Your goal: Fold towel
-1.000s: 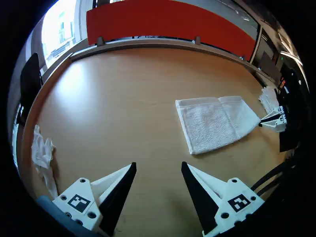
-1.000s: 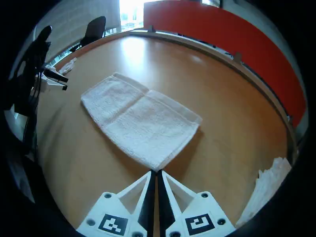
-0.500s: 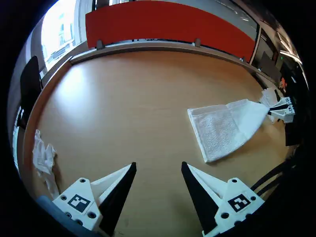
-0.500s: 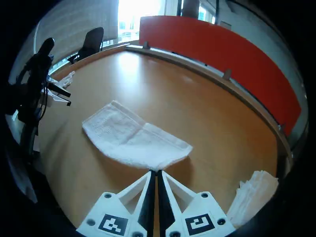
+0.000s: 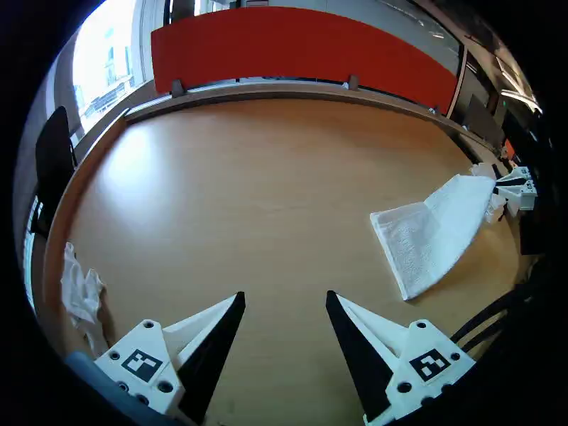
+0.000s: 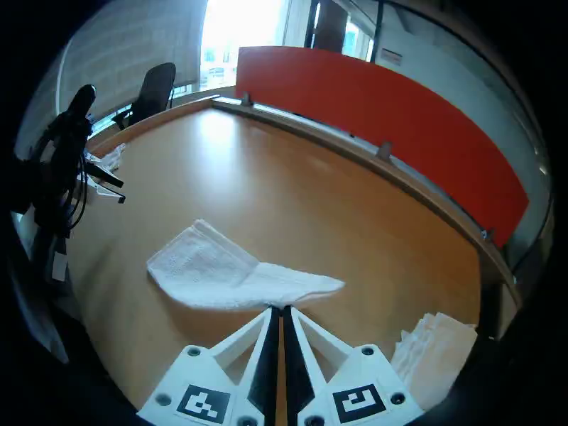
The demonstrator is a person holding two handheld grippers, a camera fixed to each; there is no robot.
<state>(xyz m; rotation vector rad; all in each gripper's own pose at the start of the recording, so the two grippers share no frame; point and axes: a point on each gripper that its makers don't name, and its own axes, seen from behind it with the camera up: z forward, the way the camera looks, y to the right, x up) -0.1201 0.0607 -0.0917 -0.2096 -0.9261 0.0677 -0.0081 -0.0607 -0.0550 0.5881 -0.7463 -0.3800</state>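
Left gripper (image 5: 285, 294) held low, its two fingers spread wide apart, right gripper (image 6: 278, 309) with fingers pressed together, pinching a lifted corner of the towel (image 6: 213, 273)

Bright daylight from the window (image 5: 106, 57), blown out to white. Soft glare on table (image 5: 142, 153) near it. Soft shadow under towel (image 6: 234, 273). Strong fisheye bend at edges; centre sharp, no blur.
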